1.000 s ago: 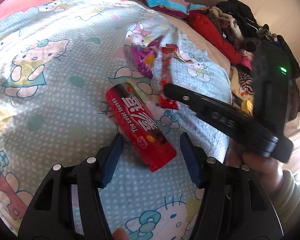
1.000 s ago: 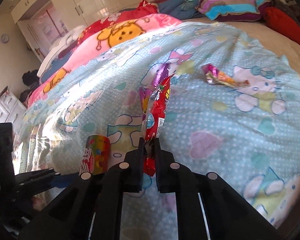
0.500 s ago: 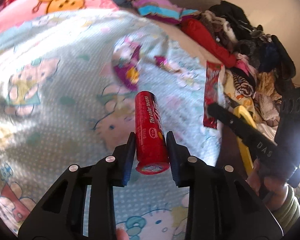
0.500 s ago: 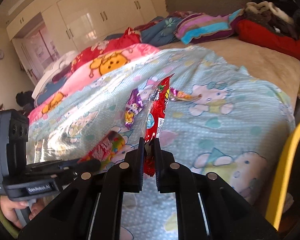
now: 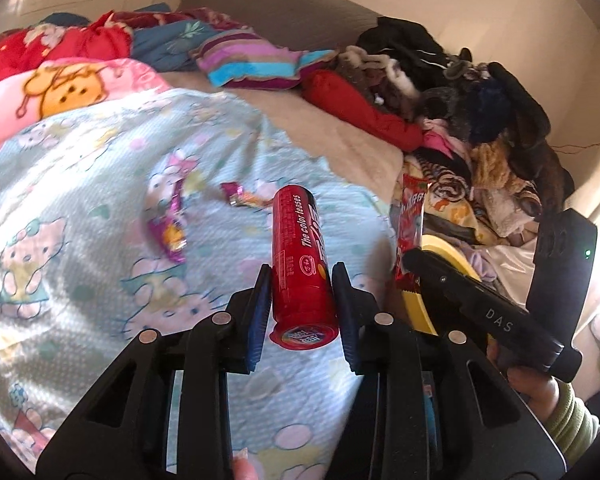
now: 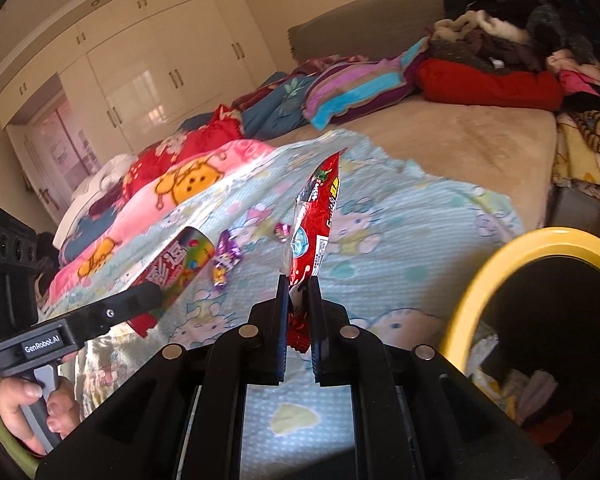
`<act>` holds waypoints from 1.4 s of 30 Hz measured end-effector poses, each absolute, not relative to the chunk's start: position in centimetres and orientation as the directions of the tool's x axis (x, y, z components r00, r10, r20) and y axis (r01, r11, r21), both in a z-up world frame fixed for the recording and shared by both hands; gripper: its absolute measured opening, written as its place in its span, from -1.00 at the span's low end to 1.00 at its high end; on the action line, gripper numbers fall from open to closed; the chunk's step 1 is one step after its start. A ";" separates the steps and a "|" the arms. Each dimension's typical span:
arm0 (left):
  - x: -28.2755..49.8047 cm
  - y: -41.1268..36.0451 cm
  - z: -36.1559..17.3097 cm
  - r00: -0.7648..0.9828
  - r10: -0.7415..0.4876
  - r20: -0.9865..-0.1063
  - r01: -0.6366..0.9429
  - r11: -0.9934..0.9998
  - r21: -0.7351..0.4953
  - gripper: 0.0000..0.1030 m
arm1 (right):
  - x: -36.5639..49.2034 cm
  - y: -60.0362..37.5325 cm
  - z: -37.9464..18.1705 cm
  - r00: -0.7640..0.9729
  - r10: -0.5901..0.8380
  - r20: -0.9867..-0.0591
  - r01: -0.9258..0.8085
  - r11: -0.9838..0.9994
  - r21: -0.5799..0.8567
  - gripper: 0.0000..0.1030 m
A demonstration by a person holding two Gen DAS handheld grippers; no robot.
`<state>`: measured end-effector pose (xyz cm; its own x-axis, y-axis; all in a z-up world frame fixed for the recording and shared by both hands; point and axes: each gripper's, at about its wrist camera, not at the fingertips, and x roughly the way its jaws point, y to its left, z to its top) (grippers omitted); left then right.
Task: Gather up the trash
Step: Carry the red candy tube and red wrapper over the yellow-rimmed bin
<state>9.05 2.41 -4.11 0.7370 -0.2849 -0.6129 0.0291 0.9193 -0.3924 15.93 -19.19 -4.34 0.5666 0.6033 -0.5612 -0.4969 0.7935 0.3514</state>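
A: What do the fingers hold?
B: The left gripper presses its fingers on both sides of a red candy tube, at the frame center above the bed cover. The right gripper has narrow fingers pinching a red snack wrapper.
A: And other trash?
B: A purple wrapper and a small pink wrapper lie on the cover. A yellow-rimmed bin stands at the right edge of the right view.

We saw a pale blue cartoon-cat quilt beside a pink bear-print blanket, a striped purple-and-turquoise cushion, and white wardrobe doors.
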 end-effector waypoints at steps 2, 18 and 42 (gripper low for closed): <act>9.2 1.6 -3.7 0.739 -0.294 -0.606 0.046 0.919 -0.391 -0.54 | 15.9 -20.2 -4.1 0.577 0.598 -0.556 -0.483 0.799 0.357 -0.82; 10.8 -4.4 -1.0 0.744 -0.375 -0.553 0.174 0.908 -0.381 -0.55 | 15.2 -27.9 -2.8 0.671 0.518 -0.530 -0.374 0.854 0.361 -0.82; 11.9 -12.2 -1.1 0.696 -0.453 -0.556 0.301 0.888 -0.347 -0.55 | 15.4 -36.8 -3.9 0.728 0.376 -0.573 -0.199 0.916 0.349 -0.82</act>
